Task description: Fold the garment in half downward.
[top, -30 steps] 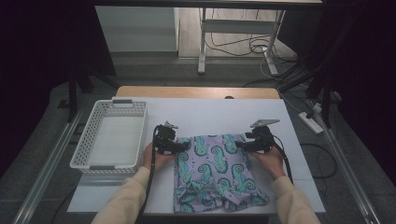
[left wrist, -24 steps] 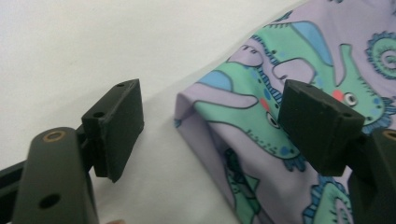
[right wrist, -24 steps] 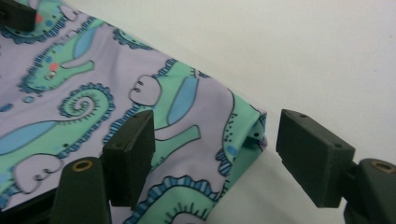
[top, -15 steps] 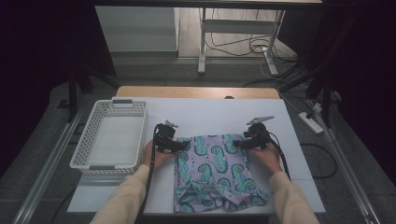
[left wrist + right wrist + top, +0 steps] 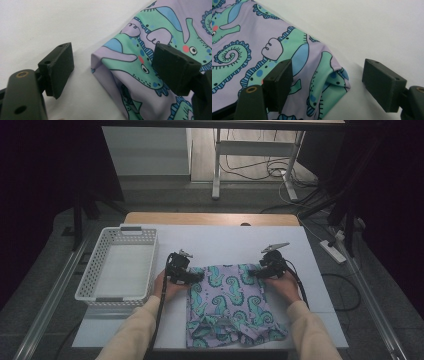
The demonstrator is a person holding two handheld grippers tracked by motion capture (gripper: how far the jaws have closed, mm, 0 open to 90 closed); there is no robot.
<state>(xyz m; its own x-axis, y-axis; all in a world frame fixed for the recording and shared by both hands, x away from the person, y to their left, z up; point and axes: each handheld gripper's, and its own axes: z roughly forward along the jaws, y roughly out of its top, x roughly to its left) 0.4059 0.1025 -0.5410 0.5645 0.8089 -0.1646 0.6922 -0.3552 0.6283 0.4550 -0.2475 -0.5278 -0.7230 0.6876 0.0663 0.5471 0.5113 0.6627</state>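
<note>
Up close first: the left gripper view looks right down on a folded corner of the seahorse cloth (image 5: 140,75), lilac with mint-green seahorses outlined in dark blue, little pink and blue dots on them. The corner sits between the two black jaws, but the pads aren't pressing on it; one pad hangs over the print, the other sits over bare white table (image 5: 50,25) with a clear gap to the fabric. The jaws have just been opening, so they stand wide and hold nothing.

The right gripper view gives the same story at the other top corner of the cloth (image 5: 287,57): you can see the fold layers bunched at the tip, which the overhead shot is too far off to show. One jaw sits over the print, the other is out over plain table, spread well apart, and these have just been opening too. No grip on anything.

No brand tag, label or writing readable on the cloth in any of the views.

Pulling back to the high view, the cloth (image 5: 227,305) lies flat near the front edge of the white table, rumpled along its near hem. The left gripper (image 5: 197,276) is at its far-left corner and the right gripper (image 5: 256,272) at its far-right corner, a hand behind each, cream sleeves coming in from the bottom.

To the left, well apart from the cloth, is a white basket (image 5: 90,282) with lattice sides, nothing in it.
</note>
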